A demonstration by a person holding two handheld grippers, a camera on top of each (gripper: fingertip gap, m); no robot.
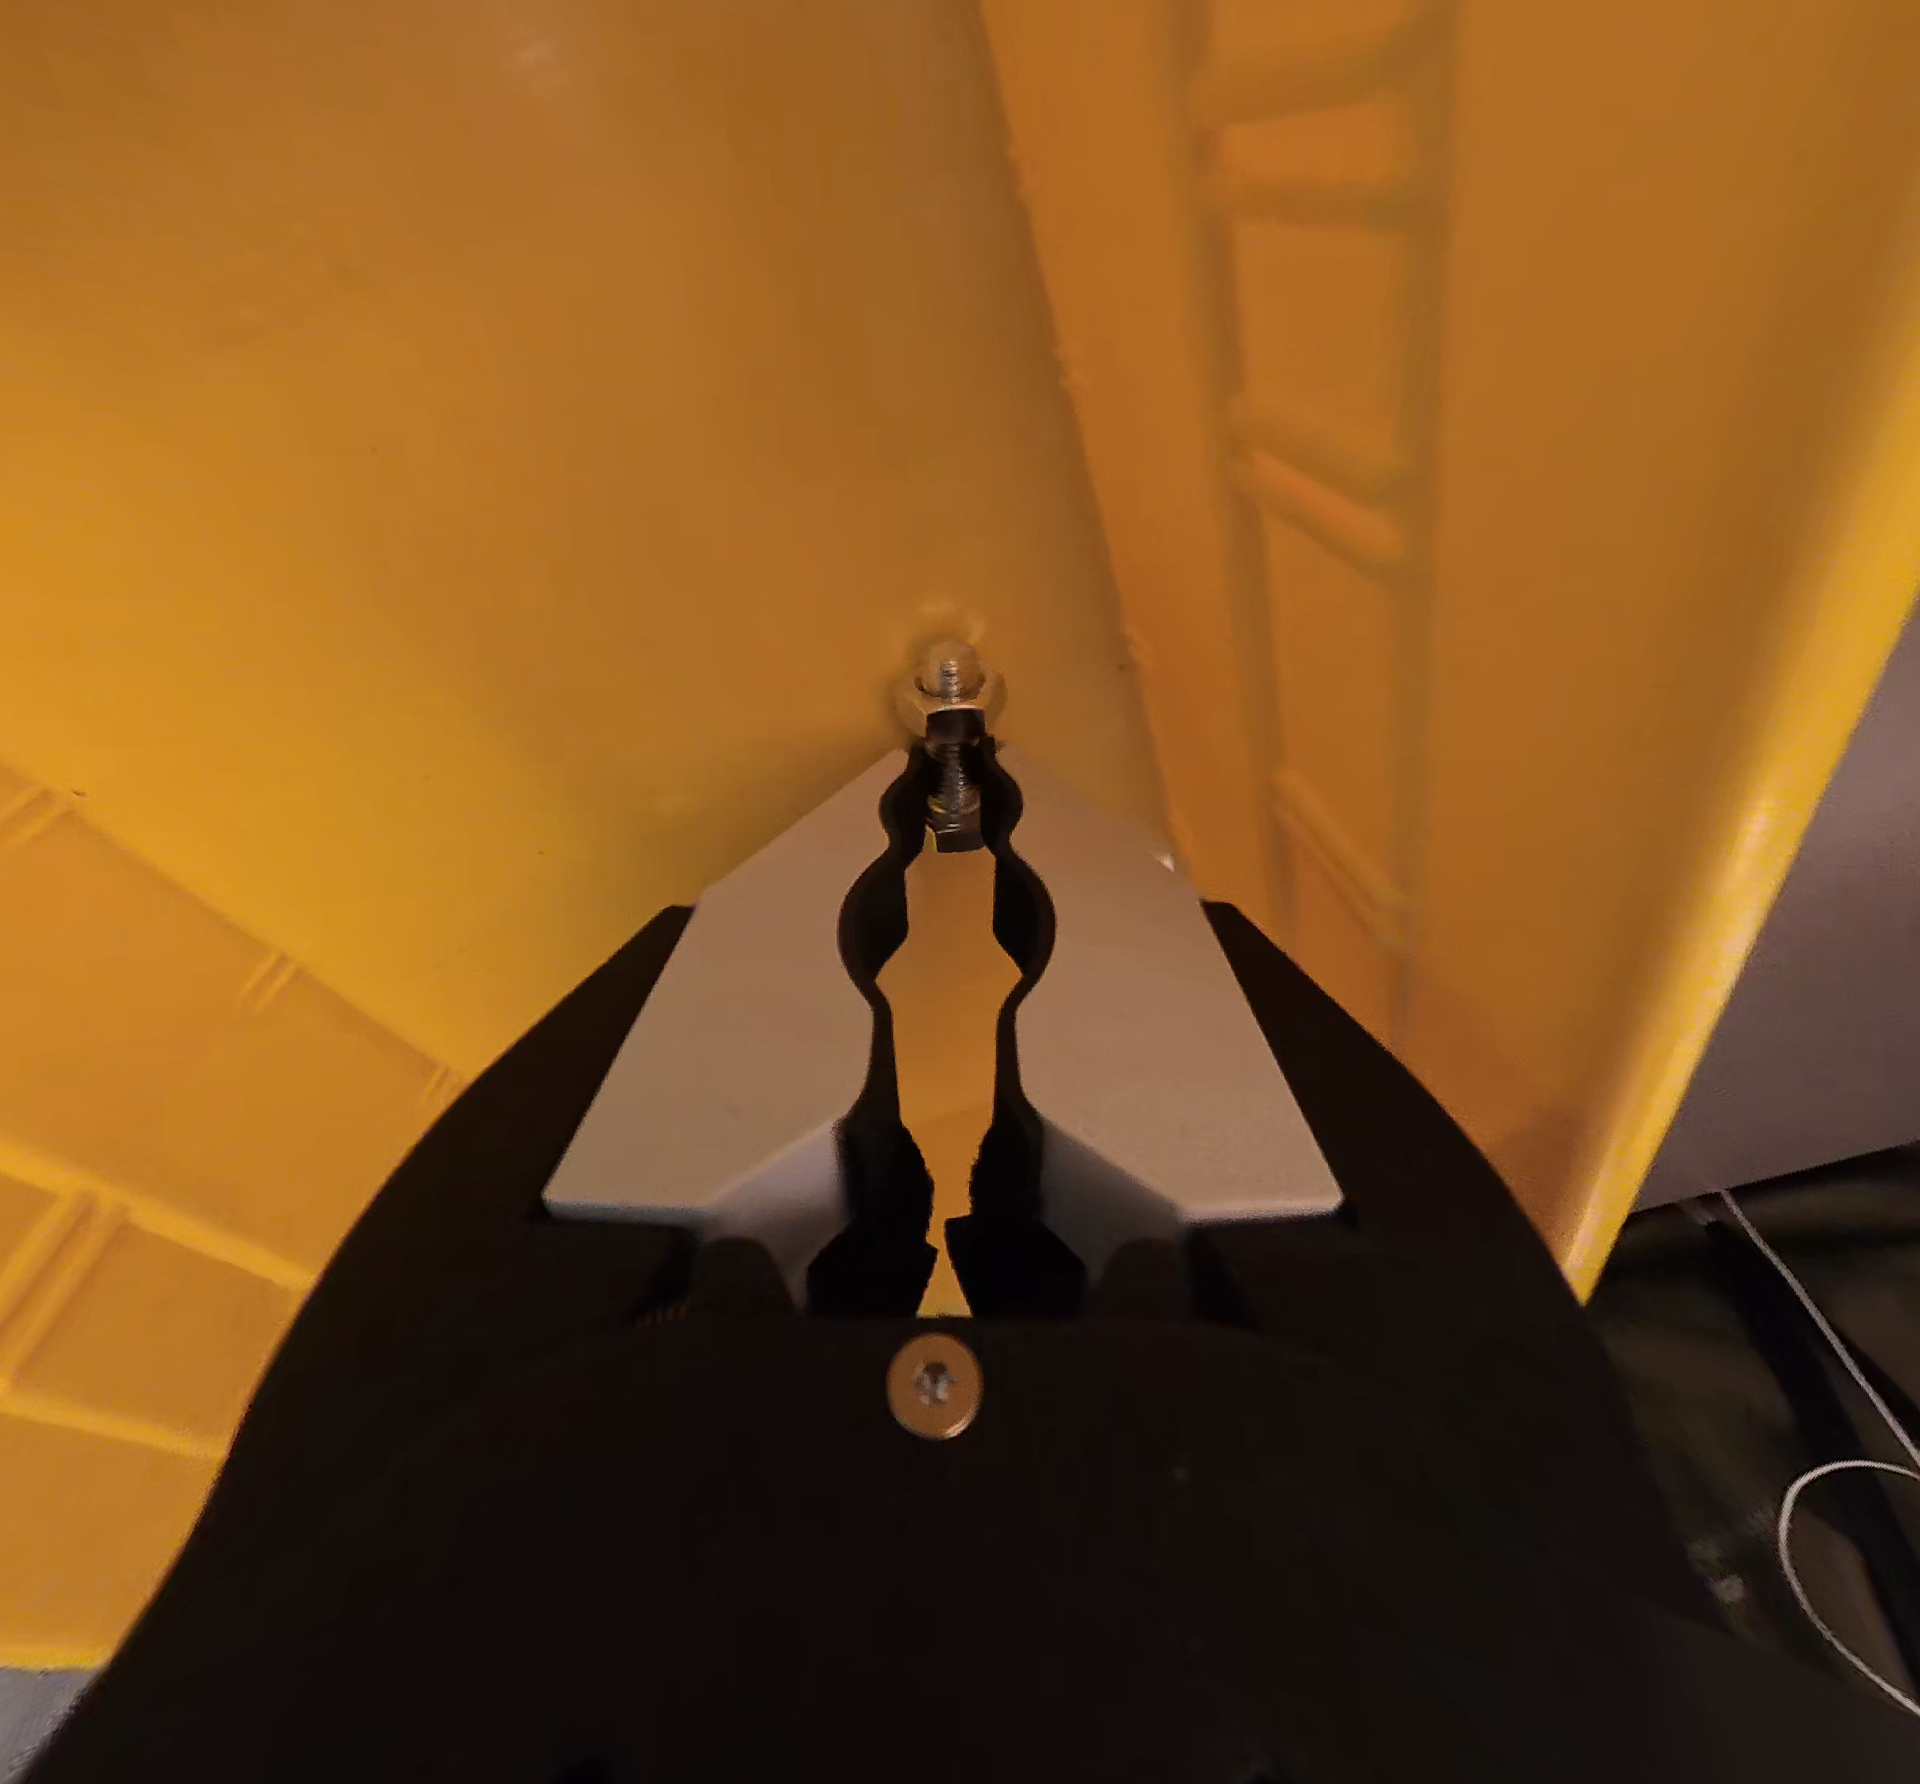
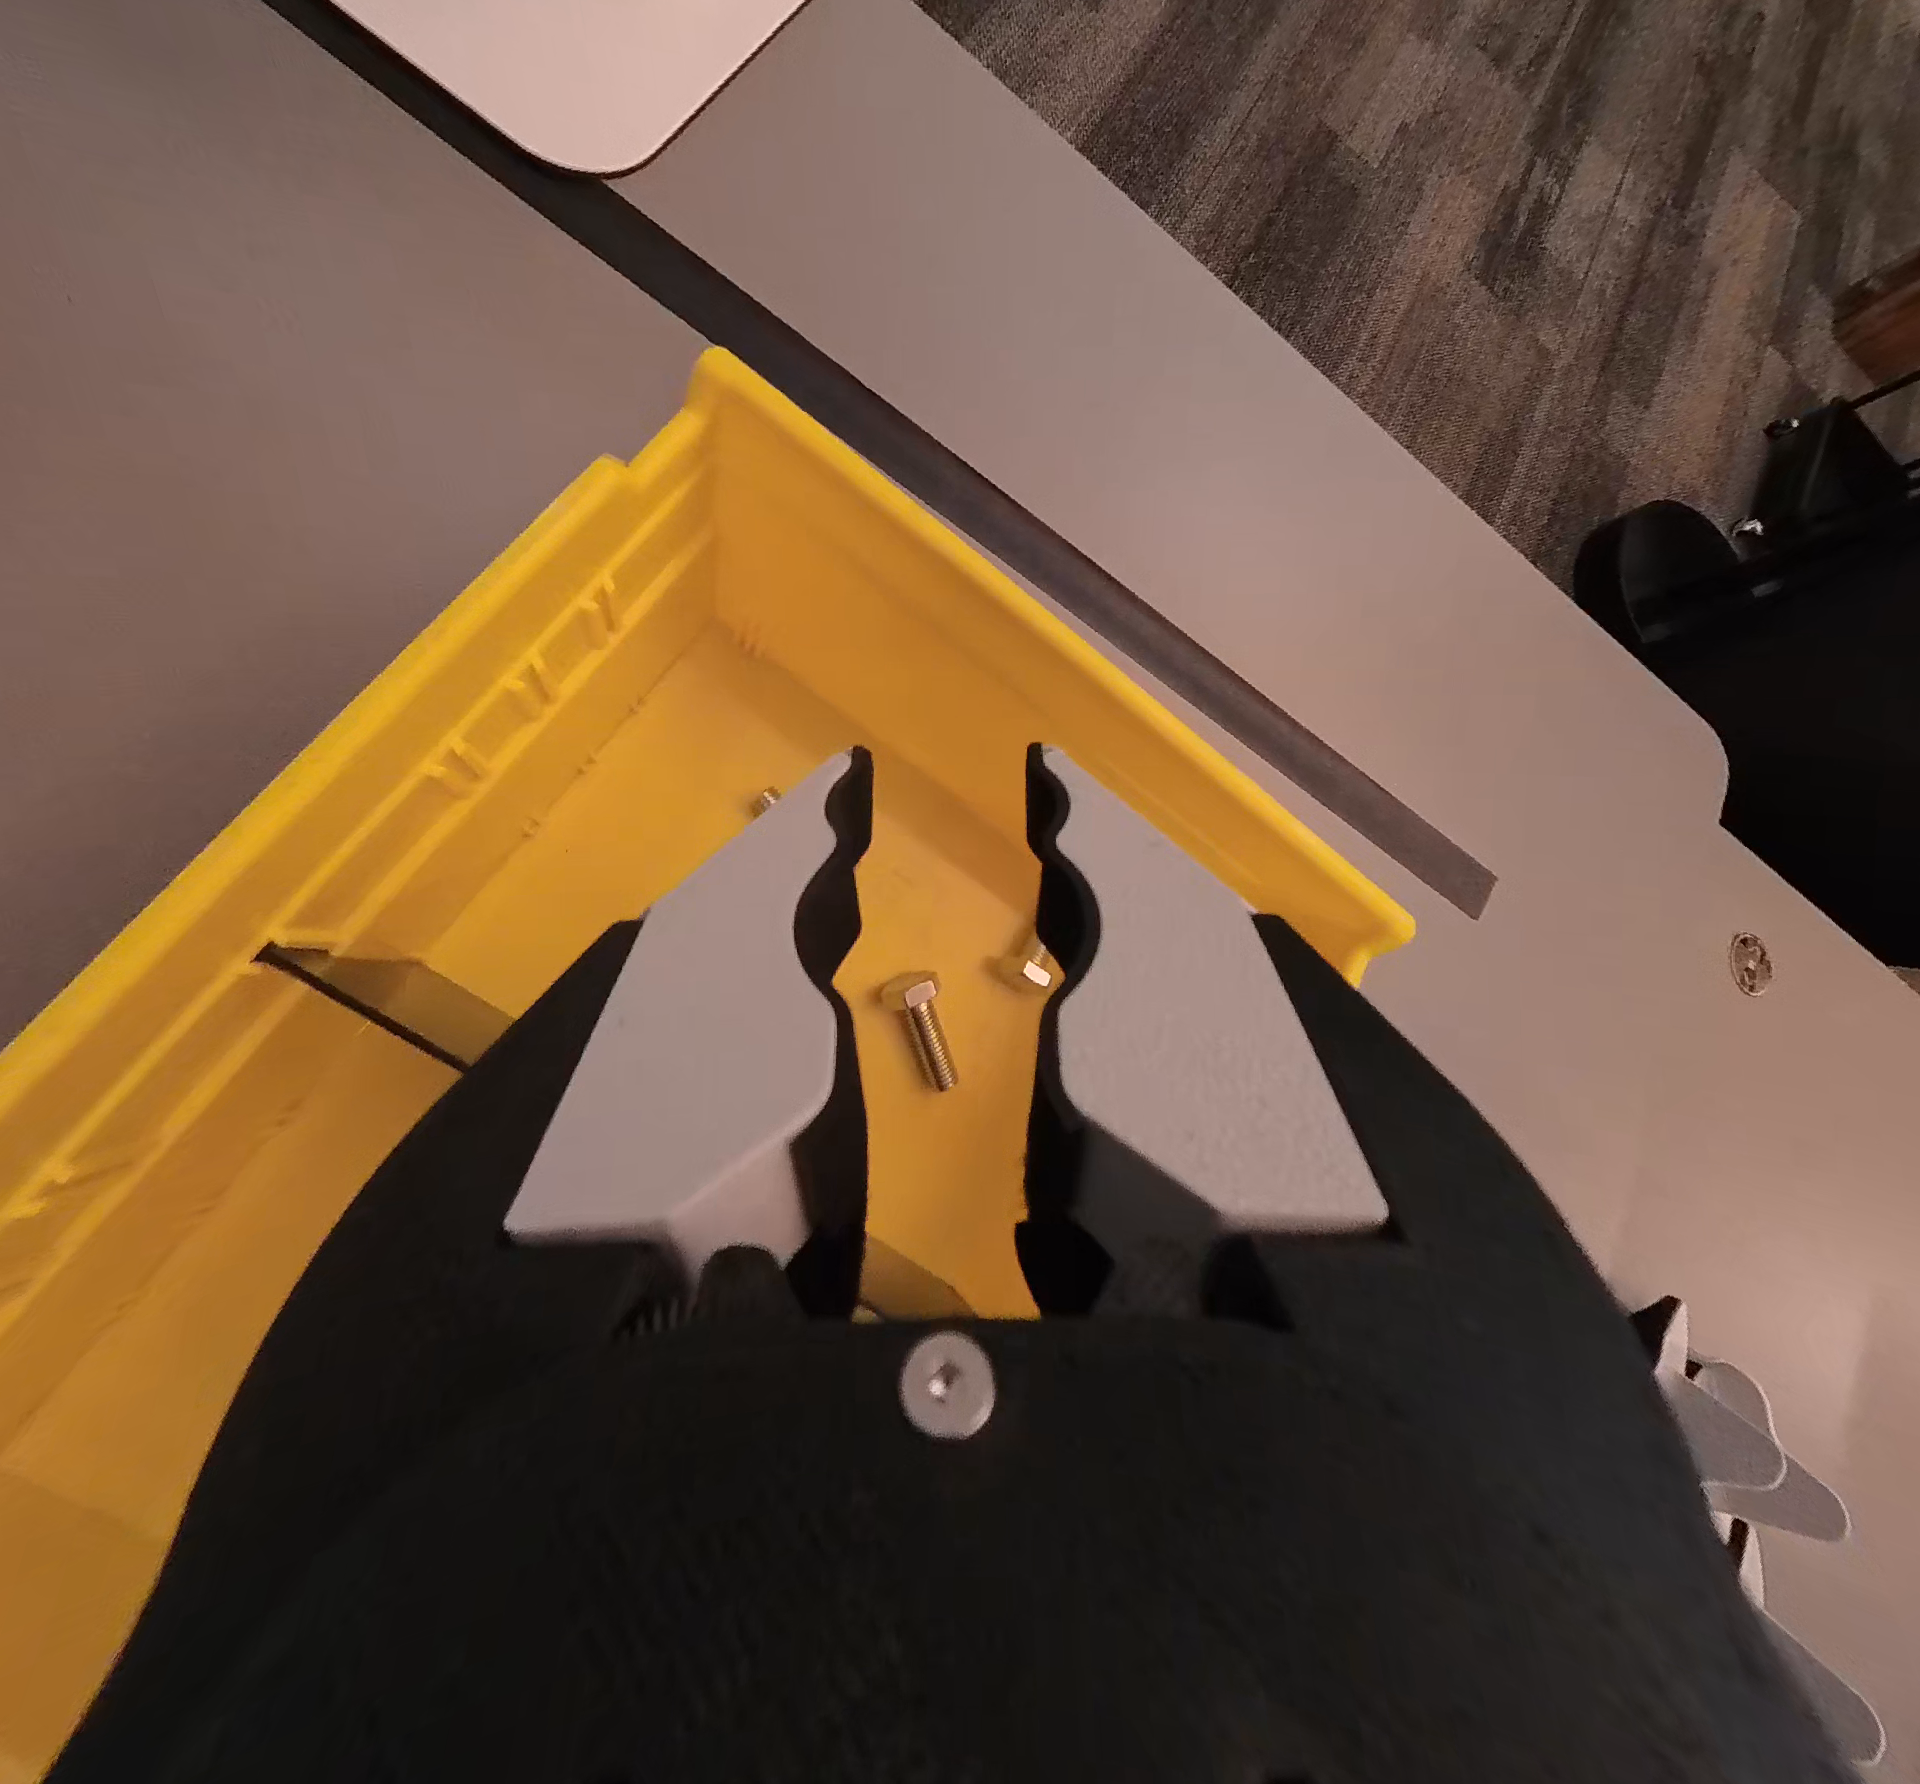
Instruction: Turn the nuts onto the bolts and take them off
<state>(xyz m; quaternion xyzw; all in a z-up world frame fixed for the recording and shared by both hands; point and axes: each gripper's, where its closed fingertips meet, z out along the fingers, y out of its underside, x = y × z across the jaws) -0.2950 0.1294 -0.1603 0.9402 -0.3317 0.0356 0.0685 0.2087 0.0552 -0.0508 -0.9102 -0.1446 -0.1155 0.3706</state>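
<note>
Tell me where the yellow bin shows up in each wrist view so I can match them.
Left wrist view: the yellow bin fills the picture, seen from close inside.
Right wrist view: the yellow bin runs from lower left to centre, under the open right gripper.
Shared landmark: the ribbed bin wall.

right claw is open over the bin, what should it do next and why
Probably lower the open right claw around the brass bolt lying loose on the yellow bin floor between its fingers, then close. The left claw already grips a bolt and nut, so the right one is free.
</note>
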